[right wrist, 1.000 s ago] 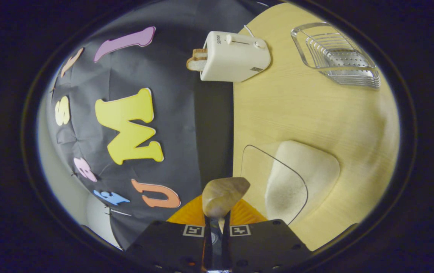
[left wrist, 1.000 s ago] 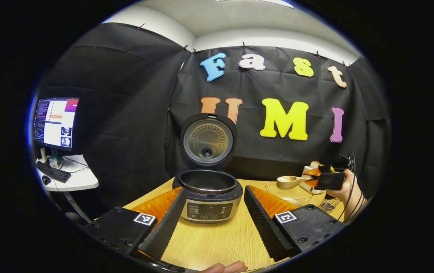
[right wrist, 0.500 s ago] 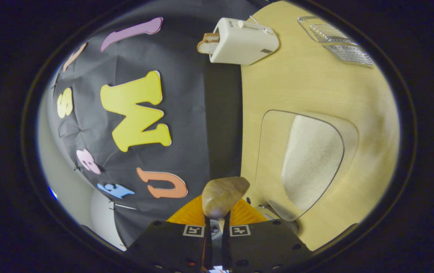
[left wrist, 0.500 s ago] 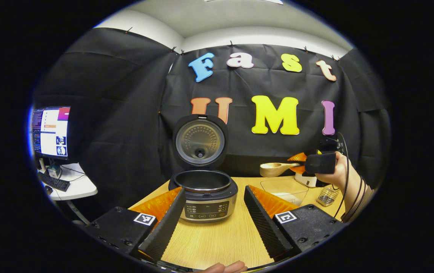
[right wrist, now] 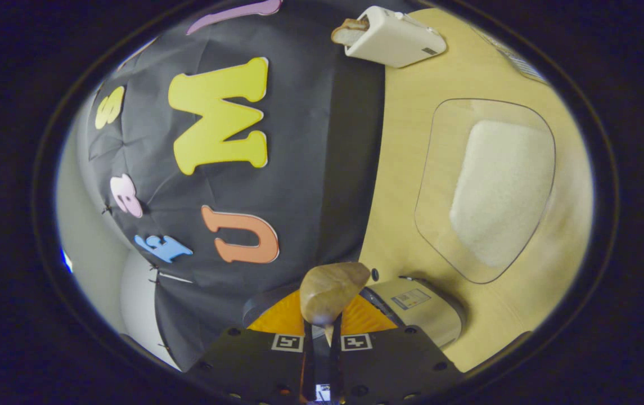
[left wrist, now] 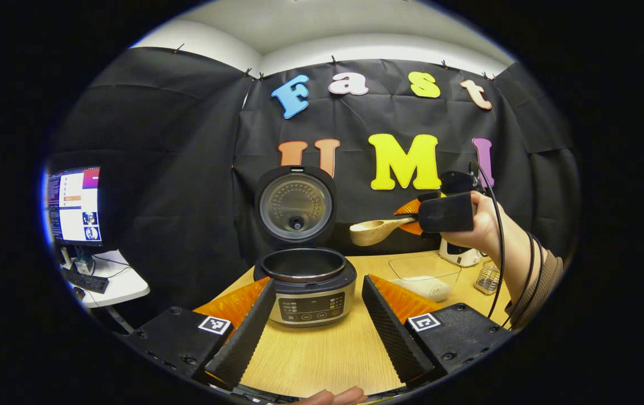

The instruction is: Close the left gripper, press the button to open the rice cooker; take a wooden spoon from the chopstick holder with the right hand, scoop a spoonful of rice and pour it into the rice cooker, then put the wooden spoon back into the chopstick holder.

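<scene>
**Spoon carried toward the open cooker**

Since a second ago, the right claw (left wrist: 411,216) has risen from beside the toaster and come closer to the rice cooker (left wrist: 306,284), bringing the wooden spoon (left wrist: 375,230) along. Seen from the left gripper view, the spoon lies roughly level in the air, its bowl just right of the raised lid (left wrist: 296,205) and above the counter (left wrist: 327,349), not yet over the pot. The right claw is clamped on the spoon's handle, a hand (left wrist: 485,228) holding it. Below it sit a clear rice container (left wrist: 426,273), a white toaster (left wrist: 462,256) and a wire chopstick holder (left wrist: 487,278). The left claw (left wrist: 313,326) hangs spread wide, framing the cooker's front panel without touching it.

From the right gripper view, the spoon's bowl (right wrist: 330,289) juts out between the closed fingers, with the rice container (right wrist: 490,185) and toaster (right wrist: 392,36) beyond.
</scene>
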{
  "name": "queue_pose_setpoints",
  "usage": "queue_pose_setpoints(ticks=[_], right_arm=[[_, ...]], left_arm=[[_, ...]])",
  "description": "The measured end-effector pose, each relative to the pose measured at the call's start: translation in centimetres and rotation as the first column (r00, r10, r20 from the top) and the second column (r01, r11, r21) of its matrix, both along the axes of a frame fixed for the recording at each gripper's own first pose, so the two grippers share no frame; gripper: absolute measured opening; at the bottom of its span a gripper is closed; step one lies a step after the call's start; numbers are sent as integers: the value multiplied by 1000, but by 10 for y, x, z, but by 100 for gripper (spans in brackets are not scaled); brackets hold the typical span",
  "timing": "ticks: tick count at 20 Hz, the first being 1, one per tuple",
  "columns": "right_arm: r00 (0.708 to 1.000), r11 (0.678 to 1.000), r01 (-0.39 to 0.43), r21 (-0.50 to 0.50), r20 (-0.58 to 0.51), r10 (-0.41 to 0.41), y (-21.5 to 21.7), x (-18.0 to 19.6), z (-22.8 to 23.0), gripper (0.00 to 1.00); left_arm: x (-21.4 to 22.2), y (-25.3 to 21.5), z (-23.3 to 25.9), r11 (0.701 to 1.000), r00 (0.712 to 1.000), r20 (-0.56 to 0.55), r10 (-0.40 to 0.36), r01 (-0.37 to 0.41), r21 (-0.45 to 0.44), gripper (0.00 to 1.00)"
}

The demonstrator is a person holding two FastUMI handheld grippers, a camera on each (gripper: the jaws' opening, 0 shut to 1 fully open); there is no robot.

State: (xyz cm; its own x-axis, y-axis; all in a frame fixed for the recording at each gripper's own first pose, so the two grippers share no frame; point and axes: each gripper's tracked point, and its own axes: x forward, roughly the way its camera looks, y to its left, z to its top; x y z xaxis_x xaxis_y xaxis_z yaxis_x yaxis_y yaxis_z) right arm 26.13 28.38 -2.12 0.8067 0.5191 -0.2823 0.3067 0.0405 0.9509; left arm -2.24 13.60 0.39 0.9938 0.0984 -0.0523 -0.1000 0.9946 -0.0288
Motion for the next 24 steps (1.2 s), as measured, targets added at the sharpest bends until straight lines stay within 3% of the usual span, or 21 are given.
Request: queue_pose_setpoints(ticks=[1, 5, 10, 13, 17, 24], right_arm=[[1000, 1000, -9, -14, 3, 9, 9, 1, 2, 9], [998, 995, -55, -84, 8, 56, 49, 8, 6, 9], [993, 956, -95, -277, 36, 109, 88, 23, 13, 9], [986, 909, -123, -399, 55, 157, 108, 26, 16, 9], [972, 812, -128, -570, 92, 217, 121, 29, 27, 9], [934, 686, -95, -722, 173, 312, 135, 42, 39, 9]], left_arm=[[0, 2, -1, 1000, 1000, -2, 6, -6, -8, 94], [-1, 8, -4, 999, 1000, -20, 20, -20, -35, 98], [0, 19, -7, 998, 999, -24, 39, -40, -41, 98], [1, 25, -9, 997, 998, -32, 50, -52, -61, 98], [0, 40, -12, 994, 996, -41, 77, -80, -76, 99], [0, 38, -11, 994, 996, -39, 79, -81, -76, 99]])
